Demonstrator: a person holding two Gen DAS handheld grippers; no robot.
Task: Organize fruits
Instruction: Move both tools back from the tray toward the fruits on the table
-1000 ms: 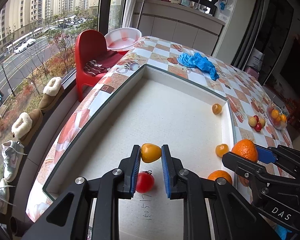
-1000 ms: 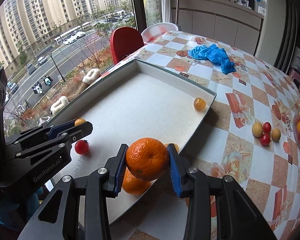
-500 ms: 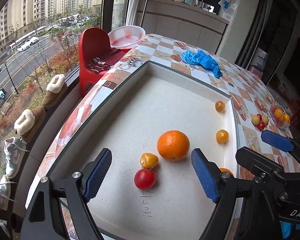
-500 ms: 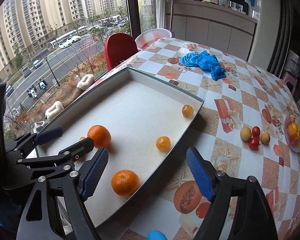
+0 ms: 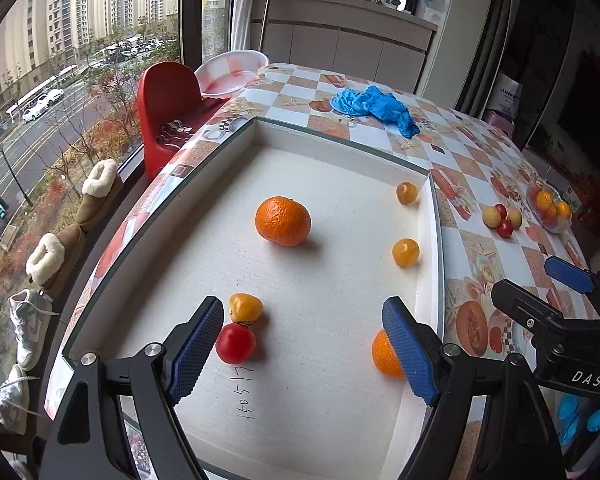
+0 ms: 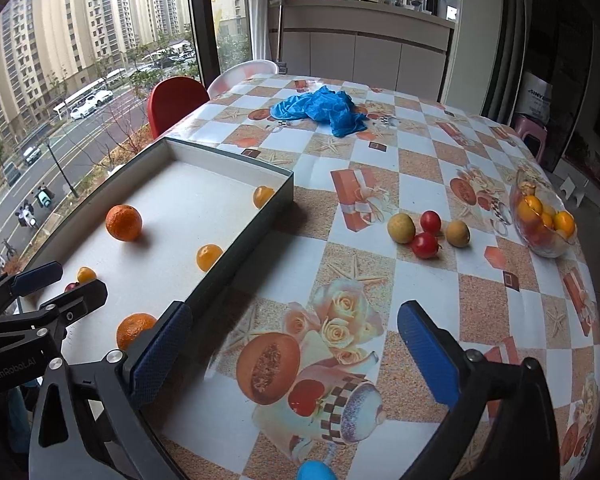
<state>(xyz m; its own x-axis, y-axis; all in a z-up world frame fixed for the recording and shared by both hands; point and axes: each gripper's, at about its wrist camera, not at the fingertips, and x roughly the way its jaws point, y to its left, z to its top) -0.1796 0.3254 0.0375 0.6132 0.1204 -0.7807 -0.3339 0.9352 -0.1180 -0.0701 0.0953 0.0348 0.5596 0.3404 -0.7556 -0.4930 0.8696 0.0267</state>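
A shallow white tray (image 5: 428,232) (image 6: 276,200) holds a large orange (image 5: 283,221) (image 6: 123,222), a second orange (image 5: 384,354) (image 6: 134,330) at its near right rim, a yellow tomato (image 5: 245,307), a red tomato (image 5: 235,343) and two small yellow fruits (image 5: 405,252) (image 5: 406,193). My left gripper (image 5: 302,344) is open and empty above the tray's near end. My right gripper (image 6: 296,350) is open and empty over the tablecloth, right of the tray. Loose small fruits (image 6: 426,232) lie on the table.
A glass bowl of fruit (image 6: 542,220) stands at the table's right edge. A blue cloth (image 6: 324,110) lies at the far side. A red chair (image 5: 166,100) and a white basin (image 5: 230,74) stand by the window. Shoes (image 5: 56,248) line the sill.
Both grippers opened: the left let go of the yellow tomato, the right let go of the large orange, which now lies in the tray. Both then drew back, the right swinging over the tablecloth.
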